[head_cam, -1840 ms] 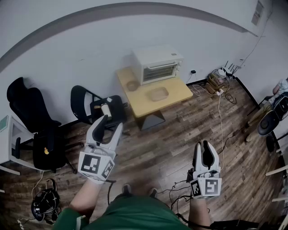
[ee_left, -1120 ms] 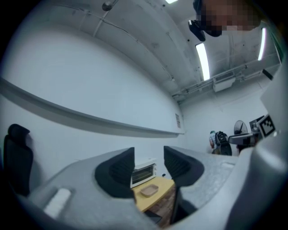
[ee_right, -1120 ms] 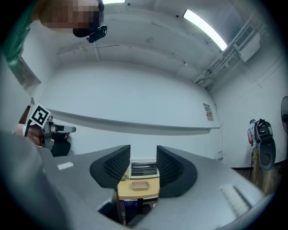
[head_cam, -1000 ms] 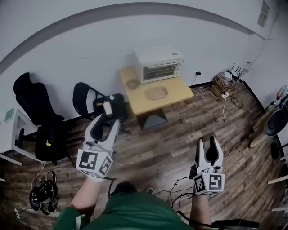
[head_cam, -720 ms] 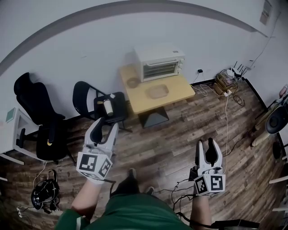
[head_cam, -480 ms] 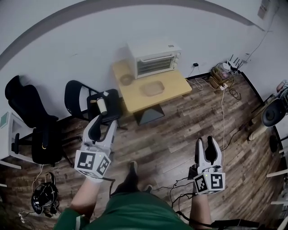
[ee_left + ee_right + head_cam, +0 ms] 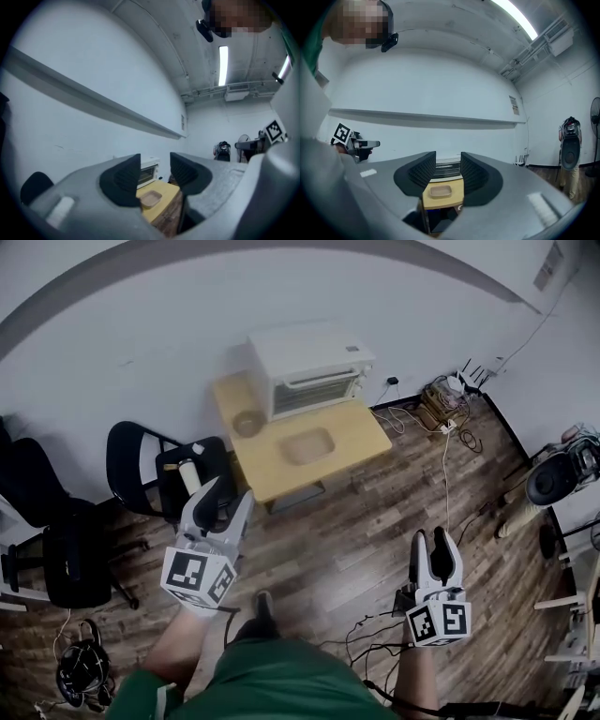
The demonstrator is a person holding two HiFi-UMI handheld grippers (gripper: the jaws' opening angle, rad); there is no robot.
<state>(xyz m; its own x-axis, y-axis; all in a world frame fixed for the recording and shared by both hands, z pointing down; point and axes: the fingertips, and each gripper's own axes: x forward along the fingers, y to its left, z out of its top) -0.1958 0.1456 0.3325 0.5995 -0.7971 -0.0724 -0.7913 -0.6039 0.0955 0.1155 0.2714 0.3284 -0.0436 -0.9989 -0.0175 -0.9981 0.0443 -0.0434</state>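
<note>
Both grippers hang in the air over the wooden floor, open and holding nothing. My left gripper (image 7: 228, 495) is nearest a black folding chair (image 7: 141, 460). My right gripper (image 7: 435, 542) is lower right, over the floorboards. Ahead stands a small yellow table (image 7: 361, 439) against the wall, bearing a white toaster oven (image 7: 305, 362), a shallow tan tray (image 7: 309, 444) and a small bowl (image 7: 248, 421). Between the left gripper (image 7: 154, 174) jaws I see the oven (image 7: 149, 170) and tray (image 7: 150, 198). The right gripper (image 7: 447, 172) frames the oven (image 7: 447, 169) and tray (image 7: 439, 191) too.
A pale roll (image 7: 188, 475) lies on the folding chair's seat. A black office chair (image 7: 52, 549) stands at far left, with a bundle of cables (image 7: 82, 669) below it. Cables and a power strip (image 7: 439, 409) lie by the right wall; a round fan (image 7: 555, 476) stands at far right.
The table and oven now sit nearer and further left in the head view, and larger between both pairs of jaws. Both grippers stay open and empty, held much as before.
</note>
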